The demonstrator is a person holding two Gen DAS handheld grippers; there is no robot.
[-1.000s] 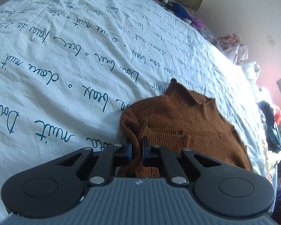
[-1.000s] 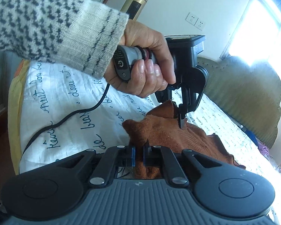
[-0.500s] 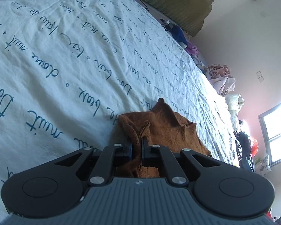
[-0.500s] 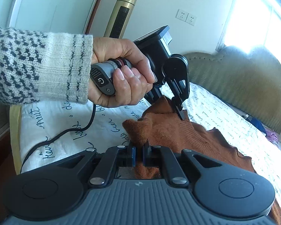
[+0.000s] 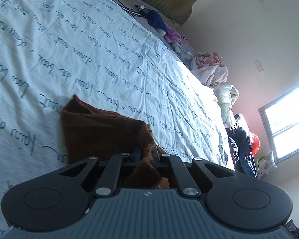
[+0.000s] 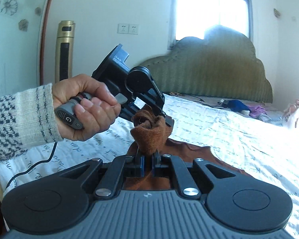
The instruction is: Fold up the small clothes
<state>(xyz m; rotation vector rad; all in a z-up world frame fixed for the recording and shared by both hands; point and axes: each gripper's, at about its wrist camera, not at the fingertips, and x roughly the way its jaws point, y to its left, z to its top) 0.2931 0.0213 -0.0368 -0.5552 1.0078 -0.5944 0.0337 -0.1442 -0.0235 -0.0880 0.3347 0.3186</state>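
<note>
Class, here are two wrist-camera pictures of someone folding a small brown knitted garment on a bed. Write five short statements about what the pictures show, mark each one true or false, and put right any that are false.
1. Both grippers are shut on the brown garment. True: the left gripper and the right gripper each pinch its fabric.
2. The bedsheet is plain white. False: it carries dark handwritten-style lettering.
3. The hand on the left gripper comes out of a patterned knit sleeve. True.
4. The garment lies flat and spread out. False: part of it is lifted and bunched between the grippers.
5. The headboard is red. False: it is olive green.
</note>
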